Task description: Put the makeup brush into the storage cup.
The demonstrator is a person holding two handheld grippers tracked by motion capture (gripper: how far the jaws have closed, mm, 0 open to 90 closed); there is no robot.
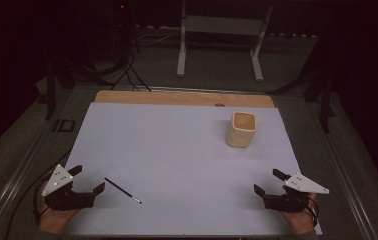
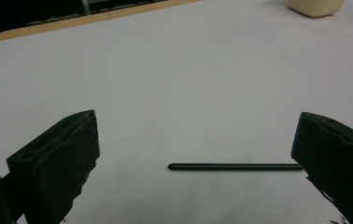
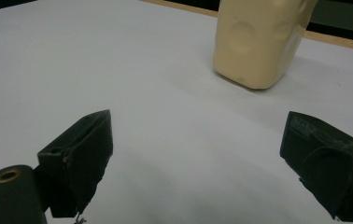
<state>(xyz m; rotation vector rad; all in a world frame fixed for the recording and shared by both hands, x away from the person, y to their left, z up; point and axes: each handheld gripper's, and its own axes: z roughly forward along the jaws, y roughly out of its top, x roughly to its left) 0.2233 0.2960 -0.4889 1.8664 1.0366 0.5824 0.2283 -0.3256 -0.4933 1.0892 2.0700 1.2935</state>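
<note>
1. Starting out: both hand-held grippers, left (image 1: 84, 180) and right (image 1: 268, 182), rest released at the tabletop's (image 1: 177, 150) near corners.
2. One pen (image 1: 122, 190) lies near the left hand-held gripper; one cup (image 1: 241, 129) stands toward the far right edge.
3. Next, likely, the left closes on the pen.

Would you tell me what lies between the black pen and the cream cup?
Nothing: in the high view, bare white sheet runs from the pen to the cup.

Left gripper (image 1: 88, 180) open beside black pen (image 1: 122, 190), beige cup (image 1: 241, 129) far
</note>
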